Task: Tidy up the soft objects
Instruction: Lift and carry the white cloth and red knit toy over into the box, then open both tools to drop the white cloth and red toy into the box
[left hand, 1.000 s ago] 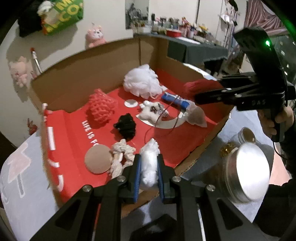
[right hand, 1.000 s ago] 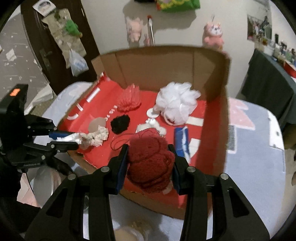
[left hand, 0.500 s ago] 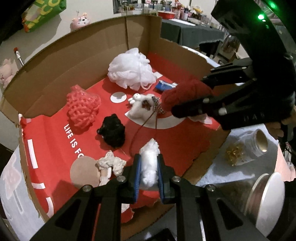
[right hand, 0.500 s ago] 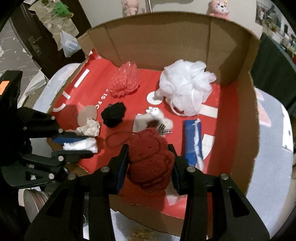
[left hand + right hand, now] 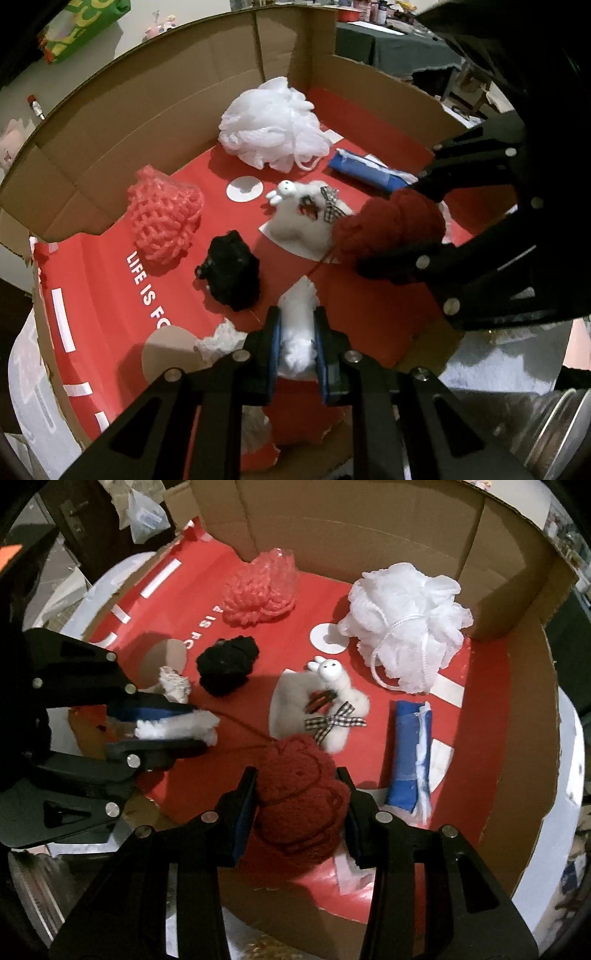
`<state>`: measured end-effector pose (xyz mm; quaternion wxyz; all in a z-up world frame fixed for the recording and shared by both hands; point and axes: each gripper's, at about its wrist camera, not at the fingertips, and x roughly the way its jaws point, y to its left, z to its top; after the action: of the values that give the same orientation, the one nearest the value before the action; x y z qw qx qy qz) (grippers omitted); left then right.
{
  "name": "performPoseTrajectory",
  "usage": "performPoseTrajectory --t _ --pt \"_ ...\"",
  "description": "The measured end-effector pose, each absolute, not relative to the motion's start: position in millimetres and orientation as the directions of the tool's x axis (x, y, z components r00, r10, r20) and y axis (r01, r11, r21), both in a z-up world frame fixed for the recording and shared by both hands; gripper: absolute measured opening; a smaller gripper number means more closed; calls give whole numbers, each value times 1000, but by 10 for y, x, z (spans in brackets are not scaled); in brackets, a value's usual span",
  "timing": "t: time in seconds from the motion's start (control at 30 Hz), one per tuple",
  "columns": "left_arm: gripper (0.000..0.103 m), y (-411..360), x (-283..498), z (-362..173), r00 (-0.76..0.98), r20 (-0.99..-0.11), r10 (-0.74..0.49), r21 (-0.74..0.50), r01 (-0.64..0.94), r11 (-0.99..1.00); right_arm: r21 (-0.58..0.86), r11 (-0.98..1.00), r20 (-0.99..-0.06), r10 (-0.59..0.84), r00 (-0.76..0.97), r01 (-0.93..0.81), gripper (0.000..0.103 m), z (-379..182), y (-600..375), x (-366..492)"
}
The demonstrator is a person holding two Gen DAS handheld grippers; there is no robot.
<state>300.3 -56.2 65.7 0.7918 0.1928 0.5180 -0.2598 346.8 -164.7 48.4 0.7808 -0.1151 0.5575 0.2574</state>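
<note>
Nearest to me, my left gripper [image 5: 298, 345] is clamped nearly shut on a white cotton tuft [image 5: 297, 332], the blue pads squeezing it to a thin waist while fluffy ends bulge out beyond the tips; I judge it almost weightless and fully compressible, so the grip through its middle is sound, though loose fibres could cling to the pads when I let go. My right gripper [image 5: 301, 794] holds a dark red yarn ball [image 5: 301, 797] at a middling width, its jaws pressed into both flanks; a strand [image 5: 240, 725] trails from it across the red box floor [image 5: 480, 716] toward the left claw. I expect the ball to be light and springy but prone to unwinding, so it is best taken across its belly, never by the strand. Just beyond the left claw's tips lies a black pom-pom [image 5: 231, 273], with a crumpled whitish scrap [image 5: 218, 341] beside its left finger. Just ahead of the right claw sits a small white plush animal [image 5: 332, 701] with a checked bow, soft enough to pinch at the body; to its right a blue roll [image 5: 408, 753] with white stuffing showing. Farther off are a pink foam net [image 5: 260, 587] and a white mesh bath pouf [image 5: 406, 620], both airy and easily crushed; I would take the pouf by its cord loop. The cardboard wall [image 5: 369, 520] closes the far side.
</note>
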Motion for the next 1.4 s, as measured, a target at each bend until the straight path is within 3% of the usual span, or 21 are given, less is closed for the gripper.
performPoseTrajectory --t 0.47,0.73,0.9,1.13,1.2,1.4 --pt "18 -565 3184 628 352 -918 -185 55 574 817 89 841 -933 257 250 -533 41 429 -1761 3614" --pt "24 -562 3116 625 357 -916 -181 65 579 813 94 834 -937 259 235 -544 43 381 -1759 3605" --pt "38 -561 3077 660 370 -909 -192 65 581 811 88 826 -939 256 231 -557 56 374 -1722 3585" --pt "56 -466 2985 831 412 -885 -214 57 554 830 57 844 -929 241 282 -533 59 503 -1695 3539" --pt "65 -418 2940 903 434 -873 -224 50 534 844 46 856 -921 237 311 -516 70 576 -1731 3509" --pt "82 -286 2799 1066 496 -837 -229 33 464 885 58 901 -898 236 373 -430 73 749 -1878 3400"
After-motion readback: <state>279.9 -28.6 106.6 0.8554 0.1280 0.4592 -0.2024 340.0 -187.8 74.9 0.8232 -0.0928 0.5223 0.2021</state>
